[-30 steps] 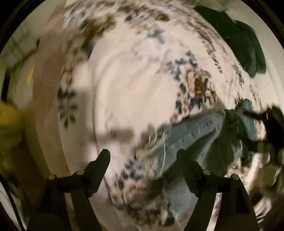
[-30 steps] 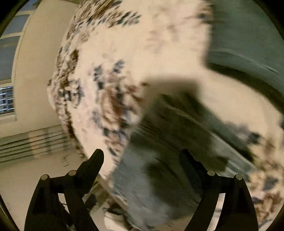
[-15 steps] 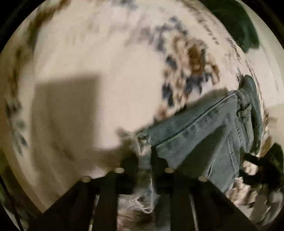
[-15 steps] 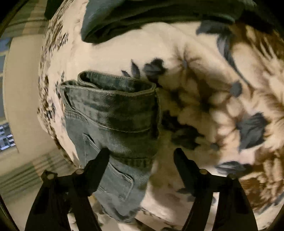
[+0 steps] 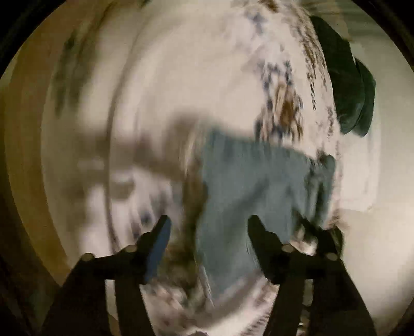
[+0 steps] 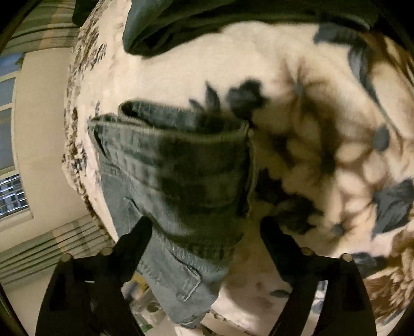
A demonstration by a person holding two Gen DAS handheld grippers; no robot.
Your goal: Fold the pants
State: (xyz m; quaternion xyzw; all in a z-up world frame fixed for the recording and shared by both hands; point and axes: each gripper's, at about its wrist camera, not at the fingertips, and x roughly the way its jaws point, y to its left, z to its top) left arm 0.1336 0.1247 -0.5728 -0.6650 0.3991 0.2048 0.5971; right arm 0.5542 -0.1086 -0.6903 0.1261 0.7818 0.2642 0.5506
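Blue denim pants [image 5: 248,186] lie on a cream floral blanket [image 5: 181,77]; this left wrist view is blurred by motion. My left gripper [image 5: 208,227] is open and empty above the pants' near part. In the right wrist view the folded waistband end of the pants [image 6: 181,175] lies at the blanket's left edge, with a back pocket hanging over the side. My right gripper [image 6: 204,227] is open and empty just above the waistband.
A dark green garment [image 5: 349,77] lies at the blanket's far right edge; it also shows along the top of the right wrist view [image 6: 233,23]. A wall and window [image 6: 10,155] lie beyond the bed's left edge.
My left gripper was shut on the frayed pants hem half a second ago; now it is open and pulled back. The right gripper stayed open near the waistband.
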